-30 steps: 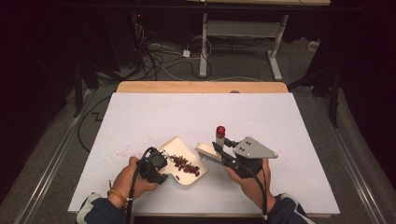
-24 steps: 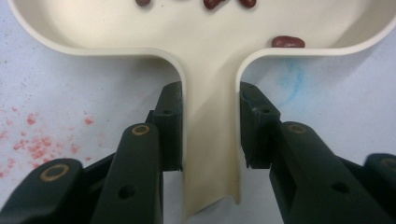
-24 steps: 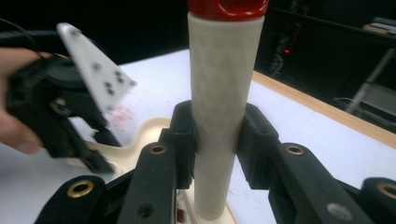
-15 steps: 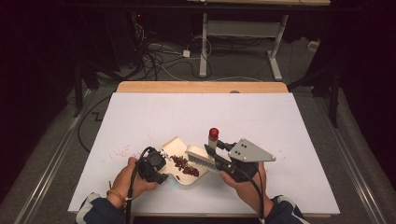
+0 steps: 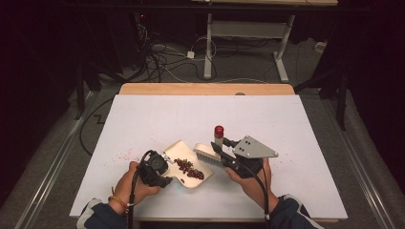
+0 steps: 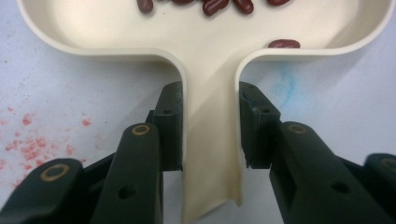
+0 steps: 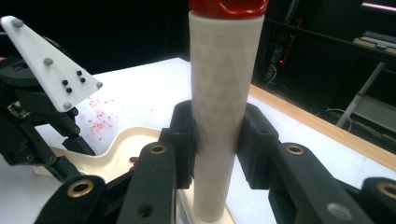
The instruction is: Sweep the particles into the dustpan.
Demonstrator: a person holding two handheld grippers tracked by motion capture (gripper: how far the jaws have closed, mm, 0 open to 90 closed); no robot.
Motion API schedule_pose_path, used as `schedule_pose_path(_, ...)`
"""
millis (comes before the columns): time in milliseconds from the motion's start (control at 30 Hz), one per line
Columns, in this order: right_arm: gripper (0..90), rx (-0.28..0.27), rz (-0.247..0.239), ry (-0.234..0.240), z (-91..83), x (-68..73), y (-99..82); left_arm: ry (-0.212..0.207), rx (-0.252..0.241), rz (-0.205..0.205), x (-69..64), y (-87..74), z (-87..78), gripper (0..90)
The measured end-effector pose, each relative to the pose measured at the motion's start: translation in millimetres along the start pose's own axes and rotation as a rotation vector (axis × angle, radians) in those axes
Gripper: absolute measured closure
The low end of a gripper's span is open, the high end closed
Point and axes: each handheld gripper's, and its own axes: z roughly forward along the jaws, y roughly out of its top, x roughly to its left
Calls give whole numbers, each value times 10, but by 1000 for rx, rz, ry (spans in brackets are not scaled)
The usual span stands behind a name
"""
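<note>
A cream dustpan (image 5: 177,151) lies on the white table near the front, with several red beans (image 5: 189,168) in it. My left gripper (image 5: 166,171) is shut on the dustpan's handle (image 6: 210,154), the jaws pressing both sides (image 6: 210,126); beans (image 6: 215,5) lie in the pan ahead. My right gripper (image 5: 223,151) is shut on the upright white handle (image 7: 222,93) of a small brush with a red cap (image 5: 218,130). The bristle head (image 5: 206,155) rests at the pan's right edge. My right gripper (image 7: 218,135) faces the left gripper (image 7: 37,116) across the pan (image 7: 121,144).
Small red specks (image 5: 125,155) mark the table (image 5: 296,124) left of the pan. A wooden strip (image 5: 205,89) runs along the far edge. Beyond it, cables and desk legs (image 5: 207,43) stand on the dark floor.
The right gripper swept the brush left toward the dustpan, then came back slightly to the right. The left gripper and dustpan have stayed where they were.
</note>
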Motion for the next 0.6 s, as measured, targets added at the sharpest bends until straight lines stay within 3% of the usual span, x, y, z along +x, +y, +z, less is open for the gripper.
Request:
schedule_pose_path(333, 704, 0, -6, 91, 125, 154, 39, -5, -20, -11, 18, -26, 6, 637)
schedule_pose_path(600, 704, -3, 0, 99, 92, 130, 63, -9, -32, -20, 25, -35, 6, 637)
